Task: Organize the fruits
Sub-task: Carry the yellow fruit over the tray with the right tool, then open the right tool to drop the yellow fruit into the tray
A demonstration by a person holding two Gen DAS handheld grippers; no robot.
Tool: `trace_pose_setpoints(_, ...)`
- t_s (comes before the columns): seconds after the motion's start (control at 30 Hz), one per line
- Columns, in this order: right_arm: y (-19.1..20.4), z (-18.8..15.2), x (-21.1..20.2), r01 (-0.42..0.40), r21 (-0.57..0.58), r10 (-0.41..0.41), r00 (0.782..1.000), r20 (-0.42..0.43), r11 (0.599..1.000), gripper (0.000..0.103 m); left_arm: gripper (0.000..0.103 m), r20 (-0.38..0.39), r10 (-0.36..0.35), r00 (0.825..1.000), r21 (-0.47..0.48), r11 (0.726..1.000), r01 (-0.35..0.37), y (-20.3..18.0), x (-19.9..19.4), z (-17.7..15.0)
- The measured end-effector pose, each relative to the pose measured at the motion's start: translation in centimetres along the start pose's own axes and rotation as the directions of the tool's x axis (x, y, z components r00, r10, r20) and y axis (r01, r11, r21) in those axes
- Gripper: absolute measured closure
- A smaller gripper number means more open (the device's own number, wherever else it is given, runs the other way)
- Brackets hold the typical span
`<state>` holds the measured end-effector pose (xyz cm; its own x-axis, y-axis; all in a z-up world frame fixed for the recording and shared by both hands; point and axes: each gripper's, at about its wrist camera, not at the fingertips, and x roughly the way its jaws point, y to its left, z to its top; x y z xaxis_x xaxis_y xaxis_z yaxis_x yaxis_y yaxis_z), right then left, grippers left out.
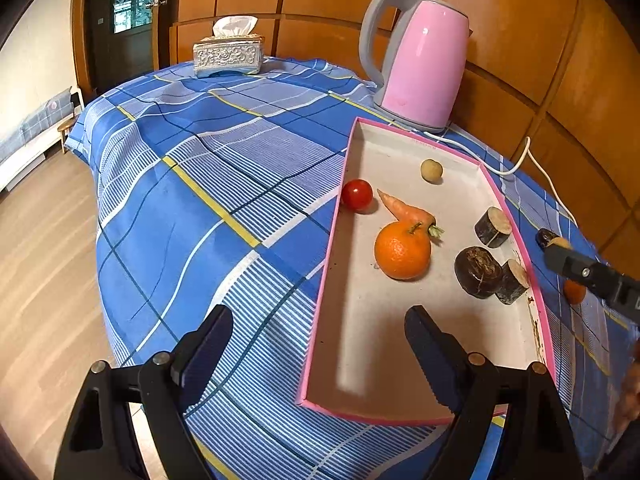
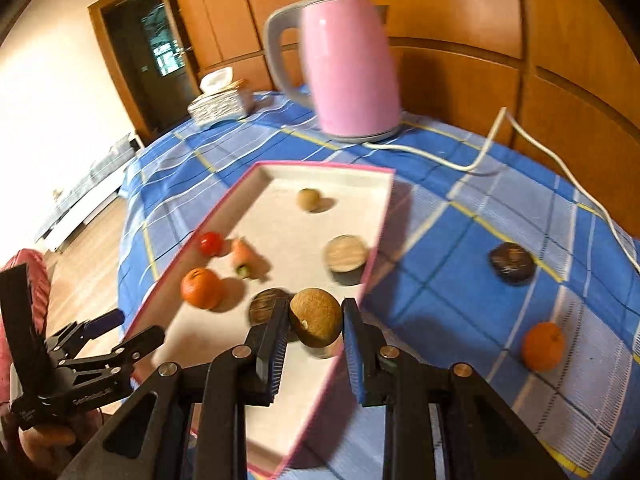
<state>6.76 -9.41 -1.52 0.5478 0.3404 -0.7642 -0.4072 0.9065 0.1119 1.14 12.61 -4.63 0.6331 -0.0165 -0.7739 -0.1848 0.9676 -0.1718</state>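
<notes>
A pink-rimmed white tray [image 1: 404, 344] [image 2: 280, 176] lies on the blue checked cloth. In it are an orange [image 1: 402, 250] [image 2: 201, 288], a carrot [image 1: 408, 210], a red tomato [image 1: 357, 195] [image 2: 211, 243], a small tan round fruit [image 1: 431, 170] [image 2: 307, 199] and dark brown pieces [image 1: 478, 272]. My left gripper [image 1: 320, 344] is open and empty above the tray's near left rim. My right gripper [image 2: 316, 332] is shut on a brown round fruit [image 2: 316, 322] above the tray's right edge; it also shows in the left wrist view [image 1: 560, 254].
A pink kettle [image 1: 420, 64] [image 2: 352, 68] with a white cord [image 2: 480, 164] stands behind the tray. A tissue box [image 1: 229, 54] sits at the far edge. A dark fruit [image 2: 512, 262] and a second orange [image 2: 543, 346] lie on the cloth right of the tray.
</notes>
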Motion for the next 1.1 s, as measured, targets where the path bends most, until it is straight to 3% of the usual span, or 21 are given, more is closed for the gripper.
trace_pose_setpoints(0.43, 4.6, -1.3, 3.0, -0.100, -0.047, 0.096, 0.991, -0.090, 0.994, 0.076, 0.015, 0.000, 0.032, 0.999, -0.047, 0.998, -0.032, 1.2, 0.1, 0.0)
trace_pose_setpoints(0.67, 5.1, -1.6, 3.5, -0.081, -0.053, 0.075, 0.992, -0.100, 0.995, 0.076, 0.014, 0.000, 0.036, 0.999, -0.053, 0.998, -0.036, 1.4, 0.0, 0.0)
trace_pose_setpoints(0.8, 4.9, -1.6, 3.3, -0.072, -0.043, 0.068, 0.993, -0.091, 0.996, 0.066, 0.014, 0.002, 0.035, 0.999, -0.057, 0.998, -0.035, 1.5, -0.2, 0.0)
trace_pose_setpoints(1.1, 4.2, -1.6, 1.6, -0.030, -0.031, 0.029, 0.999, -0.039, 0.999, 0.066, 0.014, 0.006, 0.035, 0.999, -0.054, 0.998, -0.035, 1.3, -0.3, 0.1)
